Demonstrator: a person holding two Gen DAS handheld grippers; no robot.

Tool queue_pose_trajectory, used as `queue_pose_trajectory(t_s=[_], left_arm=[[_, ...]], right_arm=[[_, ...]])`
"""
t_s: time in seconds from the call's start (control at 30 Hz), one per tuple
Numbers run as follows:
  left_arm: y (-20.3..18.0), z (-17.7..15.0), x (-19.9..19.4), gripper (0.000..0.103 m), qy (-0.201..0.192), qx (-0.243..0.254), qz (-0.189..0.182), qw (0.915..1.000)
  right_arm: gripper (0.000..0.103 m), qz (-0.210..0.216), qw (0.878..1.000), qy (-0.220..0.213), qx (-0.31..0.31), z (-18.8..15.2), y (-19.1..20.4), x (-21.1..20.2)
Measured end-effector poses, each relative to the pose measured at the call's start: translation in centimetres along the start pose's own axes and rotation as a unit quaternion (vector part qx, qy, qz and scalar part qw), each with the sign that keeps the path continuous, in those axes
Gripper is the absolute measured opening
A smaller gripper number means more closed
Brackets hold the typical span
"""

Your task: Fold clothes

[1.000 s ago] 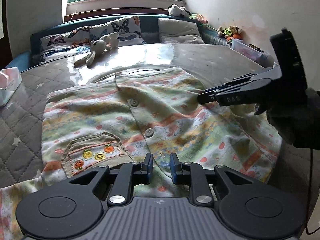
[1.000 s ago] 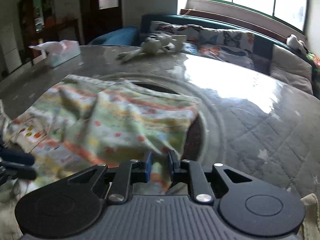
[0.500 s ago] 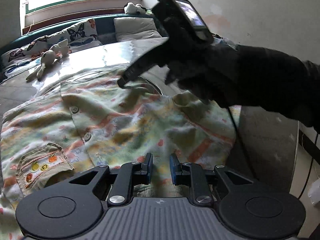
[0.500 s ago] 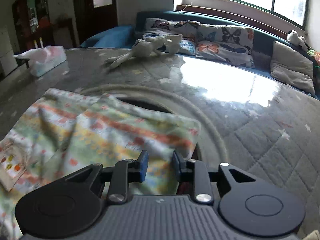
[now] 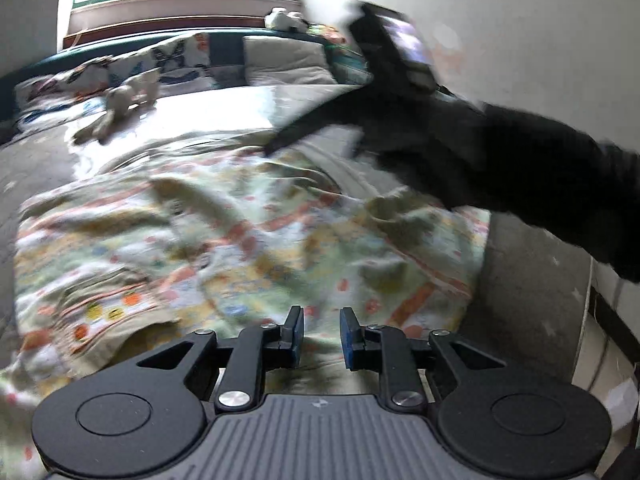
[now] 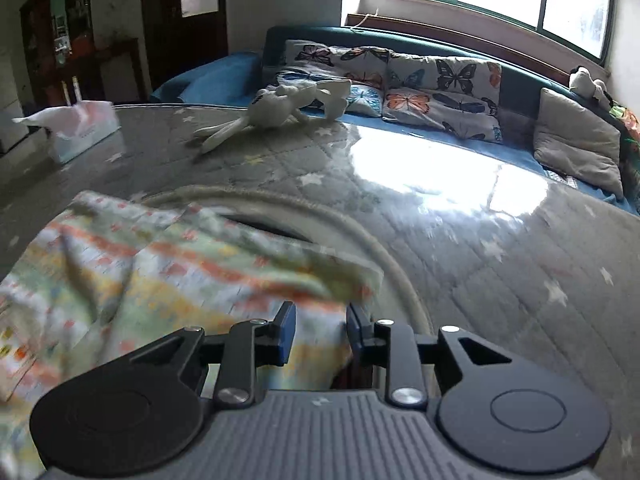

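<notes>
A child's button-front shirt (image 5: 240, 240) in pastel stripes with a fruit-embroidered pocket (image 5: 112, 312) lies rumpled on the quilted table. My left gripper (image 5: 320, 336) hovers low over its near hem, fingers a little apart with nothing pinched between them. The right gripper (image 5: 280, 144), held by a dark-gloved hand (image 5: 520, 184), reaches across to the shirt's far edge and is blurred. In the right wrist view, the right gripper (image 6: 320, 332) stands open just above the shirt's (image 6: 160, 264) folded corner.
The round table has a grey star-quilted cover (image 6: 480, 260) under glossy film, with an edge close on the right (image 5: 560, 300). A plush rabbit (image 6: 280, 108) and a tissue box (image 6: 80, 132) sit at the far side. A cushioned bench (image 6: 440, 92) runs under the window.
The right gripper has let go of the shirt edge, spread its fingers and moved toward the far corner. The left gripper has swung right along the near hem.
</notes>
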State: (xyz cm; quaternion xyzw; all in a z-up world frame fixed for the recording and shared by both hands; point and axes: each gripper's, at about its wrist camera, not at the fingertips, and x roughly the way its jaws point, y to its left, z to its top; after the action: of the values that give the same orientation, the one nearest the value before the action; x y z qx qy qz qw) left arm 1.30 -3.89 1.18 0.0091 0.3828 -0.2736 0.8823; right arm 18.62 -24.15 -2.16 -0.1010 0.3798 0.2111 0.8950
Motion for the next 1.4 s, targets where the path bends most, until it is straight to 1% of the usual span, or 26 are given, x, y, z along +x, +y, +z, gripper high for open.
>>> queue_pose_trajectory(t_s=[0.03, 0.07, 0.13, 0.17, 0.2, 0.23, 0.27, 0.33, 0.4, 0.43, 0.5, 0.53, 0.57, 0.6, 0.63, 0.67, 0.73, 0.8, 0.83, 0.93, 1.03, 1.13, 1.27, 1.33, 1.4], left_arm=[[0.3, -0.1, -0.4, 0.022, -0.005, -0.006, 0.007, 0.9999], [0.6, -0.2, -1.0, 0.022, -0.011, -0.011, 0.015, 0.9998], [2.0, -0.9, -2.4, 0.023, -0.021, -0.034, 0.056, 0.9977], [2.9, -1.4, -3.2, 0.025, -0.025, -0.047, 0.079, 0.9954], [3.7, -1.8, -4.0, 0.026, -0.03, -0.06, 0.103, 0.9924], [4.5, -2.3, -4.8, 0.026, -0.035, -0.074, 0.127, 0.9886], [5.4, -2.7, -5.6, 0.026, -0.039, -0.087, 0.15, 0.9841], [7.0, -3.6, -7.2, 0.026, -0.049, -0.112, 0.197, 0.9727], [8.7, -4.5, -8.7, 0.026, -0.058, -0.138, 0.243, 0.9584], [9.7, -5.0, -9.5, 0.026, -0.06, -0.152, 0.271, 0.9485], [11.7, -6.2, -11.1, 0.029, -0.061, -0.181, 0.329, 0.9248], [12.8, -6.8, -11.8, 0.03, -0.061, -0.199, 0.354, 0.9119], [13.8, -7.4, -12.6, 0.03, -0.062, -0.216, 0.374, 0.9], [14.6, -7.9, -13.2, 0.033, -0.063, -0.228, 0.39, 0.8898], [15.3, -8.3, -13.8, 0.037, -0.062, -0.237, 0.408, 0.8796], [16.0, -8.7, -14.3, 0.038, -0.061, -0.246, 0.425, 0.869], [16.8, -9.3, -15.0, 0.043, -0.061, -0.255, 0.456, 0.8506], [17.5, -9.8, -15.6, 0.045, -0.064, -0.267, 0.474, 0.8366], [17.9, -10.0, -15.7, 0.046, -0.064, -0.275, 0.477, 0.8324], [18.9, -10.6, -16.2, 0.046, -0.061, -0.293, 0.478, 0.8256], [19.4, -11.1, -16.5, 0.046, -0.062, -0.306, 0.47, 0.8253], [19.5, -11.3, -16.6, 0.046, -0.064, -0.303, 0.469, 0.8268], [19.7, -11.4, -16.4, 0.044, -0.068, -0.302, 0.456, 0.8343], [20.0, -11.3, -16.4, 0.044, -0.068, -0.301, 0.452, 0.8371], [20.1, -11.3, -16.5, 0.044, -0.069, -0.304, 0.449, 0.8374]], right_arm=[[0.034, 0.002, 1.0, -0.003, -0.006, -0.6, 0.1, -1.0], [0.043, 0.005, 1.0, -0.006, -0.011, -1.3, 0.3, -2.1], [0.049, 0.001, 1.0, -0.015, -0.018, -3.0, 0.3, -4.6], [0.05, -0.004, 1.0, -0.02, -0.021, -4.0, 0.3, -5.9], [0.051, -0.009, 0.999, -0.025, -0.02, -5.0, 0.2, -7.2], [0.054, -0.016, 0.999, -0.028, -0.012, -5.9, -0.2, -8.1], [0.057, -0.025, 0.999, -0.031, -0.005, -6.6, -0.6, -8.8], [0.057, -0.057, 0.997, -0.039, 0.015, -8.7, -2.0, -10.5], [0.059, -0.091, 0.994, -0.047, 0.043, -10.6, -3.6, -11.9], [0.061, -0.108, 0.991, -0.051, 0.059, -11.4, -4.5, -12.6], [0.063, -0.149, 0.983, -0.052, 0.096, -13.0, -6.6, -13.7], [0.063, -0.161, 0.98, -0.053, 0.107, -13.5, -7.4, -14.0], [0.063, -0.177, 0.975, -0.054, 0.12, -14.2, -8.3, -14.4], [0.063, -0.192, 0.971, -0.056, 0.132, -14.7, -9.1, -14.7], [0.063, -0.199, 0.968, -0.056, 0.144, -15.2, -9.8, -14.8], [0.063, -0.202, 0.966, -0.055, 0.154, -15.5, -10.5, -14.8], [0.063, -0.198, 0.964, -0.051, 0.172, -15.9, -11.4, -14.7], [0.063, -0.194, 0.962, -0.047, 0.184, -16.1, -12.1, -14.3], [0.063, -0.194, 0.962, -0.045, 0.189, -16.1, -12.3, -14.1], [0.063, -0.189, 0.959, -0.049, 0.206, -16.5, -12.7, -13.9], [0.06, -0.193, 0.958, -0.048, 0.206, -16.6, -12.6, -13.8], [0.046, -0.197, 0.958, -0.049, 0.205, -16.6, -12.3, -13.9], [0.031, -0.2, 0.958, -0.048, 0.2, -16.4, -11.5, -13.8], [0.028, -0.202, 0.958, -0.047, 0.197, -16.2, -11.2, -13.8], [0.025, -0.204, 0.958, -0.047, 0.197, -16.2, -11.1, -13.9]])
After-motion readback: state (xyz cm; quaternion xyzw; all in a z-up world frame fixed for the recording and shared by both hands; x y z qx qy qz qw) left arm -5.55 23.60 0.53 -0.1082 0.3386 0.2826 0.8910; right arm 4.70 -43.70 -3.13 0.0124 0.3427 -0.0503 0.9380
